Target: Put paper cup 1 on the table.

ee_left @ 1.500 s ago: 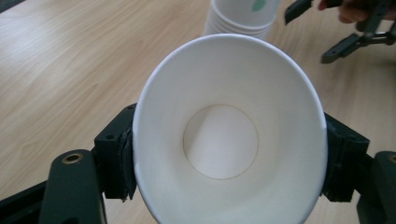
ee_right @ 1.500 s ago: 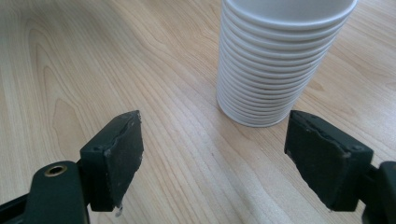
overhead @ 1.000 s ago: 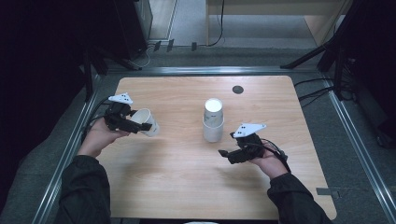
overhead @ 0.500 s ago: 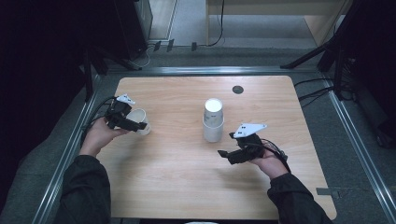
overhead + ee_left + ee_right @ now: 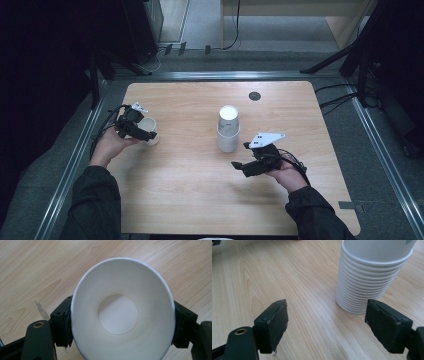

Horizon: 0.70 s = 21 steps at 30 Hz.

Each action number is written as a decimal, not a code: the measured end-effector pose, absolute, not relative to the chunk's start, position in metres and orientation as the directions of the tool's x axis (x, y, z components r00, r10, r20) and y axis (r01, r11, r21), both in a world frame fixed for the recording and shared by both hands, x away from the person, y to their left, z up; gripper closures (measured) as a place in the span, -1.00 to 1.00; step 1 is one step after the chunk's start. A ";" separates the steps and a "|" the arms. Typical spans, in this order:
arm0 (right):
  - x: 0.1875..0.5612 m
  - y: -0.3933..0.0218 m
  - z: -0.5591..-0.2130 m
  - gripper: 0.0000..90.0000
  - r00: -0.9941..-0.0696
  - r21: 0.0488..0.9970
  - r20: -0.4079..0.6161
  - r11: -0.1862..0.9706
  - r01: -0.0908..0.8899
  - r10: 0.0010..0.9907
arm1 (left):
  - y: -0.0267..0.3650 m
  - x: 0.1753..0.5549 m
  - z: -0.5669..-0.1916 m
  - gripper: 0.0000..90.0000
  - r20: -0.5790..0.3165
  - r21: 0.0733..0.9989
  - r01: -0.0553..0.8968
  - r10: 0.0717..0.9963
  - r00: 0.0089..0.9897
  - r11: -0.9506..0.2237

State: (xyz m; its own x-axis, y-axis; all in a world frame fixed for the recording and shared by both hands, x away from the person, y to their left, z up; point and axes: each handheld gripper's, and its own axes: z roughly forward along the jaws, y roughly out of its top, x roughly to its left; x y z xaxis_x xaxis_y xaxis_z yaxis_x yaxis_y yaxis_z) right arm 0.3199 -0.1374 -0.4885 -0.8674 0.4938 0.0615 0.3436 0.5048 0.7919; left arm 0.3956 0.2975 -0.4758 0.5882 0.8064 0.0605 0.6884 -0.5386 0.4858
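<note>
Work in hand: the left tongs (image 5: pixel 145 134) are setting a single paper cup (image 5: pixel 148 127) down near the left edge of the desk (image 5: pixel 190 200), mouth facing up.
Left tongs: clamped on the cup; in the left gripper view the pads (image 5: pixel 65 325) are pressing on the wall below the rim, one from each side.
Right tongs (image 5: pixel 239 164): standing wide apart and holding nothing, hovering just beside the stack of cups (image 5: pixel 228 128).
Stack: standing upside down near the middle of the desk, well apart from the single cup.
Handling: the cup is looking light, thin and easy to crush; the smooth wall is likely slippery.
Where to hold: probably on opposite sides of the wall, gently; the rolled rim is the stiffest part.
</note>
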 end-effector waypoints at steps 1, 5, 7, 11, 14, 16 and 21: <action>0.320 -0.137 -0.489 -0.58 -0.867 0.792 0.061 0.505 0.344 0.494 | 0.298 0.396 -0.477 -0.47 0.059 0.488 0.688 0.807 0.588 -0.537; 0.320 -0.138 -0.489 -0.58 -0.864 0.788 0.059 0.508 0.348 0.500 | 0.299 0.397 -0.481 -0.47 0.072 0.466 0.698 0.809 0.583 -0.544; 0.321 -0.139 -0.489 -0.58 -0.863 0.788 0.059 0.508 0.349 0.501 | 0.298 0.397 -0.481 -0.48 0.069 0.468 0.697 0.808 0.585 -0.544; 0.321 -0.139 -0.490 -0.58 -0.862 0.787 0.056 0.509 0.349 0.504 | 0.298 0.398 -0.482 -0.49 0.065 0.471 0.697 0.810 0.583 -0.541; 0.321 -0.139 -0.490 -0.58 -0.863 0.788 0.055 0.509 0.347 0.503 | 0.298 0.398 -0.482 -0.51 0.061 0.470 0.698 0.809 0.585 -0.540; 0.321 -0.139 -0.490 -0.58 -0.862 0.788 0.056 0.508 0.348 0.503 | 0.298 0.398 -0.482 -0.53 0.045 0.471 0.700 0.807 0.588 -0.537; 0.321 -0.139 -0.490 -0.58 -0.864 0.788 0.054 0.509 0.345 0.501 | 0.299 0.399 -0.484 -0.66 -0.017 0.477 0.712 0.805 0.593 -0.515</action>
State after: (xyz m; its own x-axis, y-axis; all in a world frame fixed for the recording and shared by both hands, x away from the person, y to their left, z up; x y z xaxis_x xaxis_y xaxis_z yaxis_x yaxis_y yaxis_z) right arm 0.3207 -0.1388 -0.4895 -0.8636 0.5013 0.0538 0.3448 0.5094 0.7884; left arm 0.3993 0.2986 -0.4835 0.5932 0.8049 -0.0165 0.7120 -0.5149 0.4774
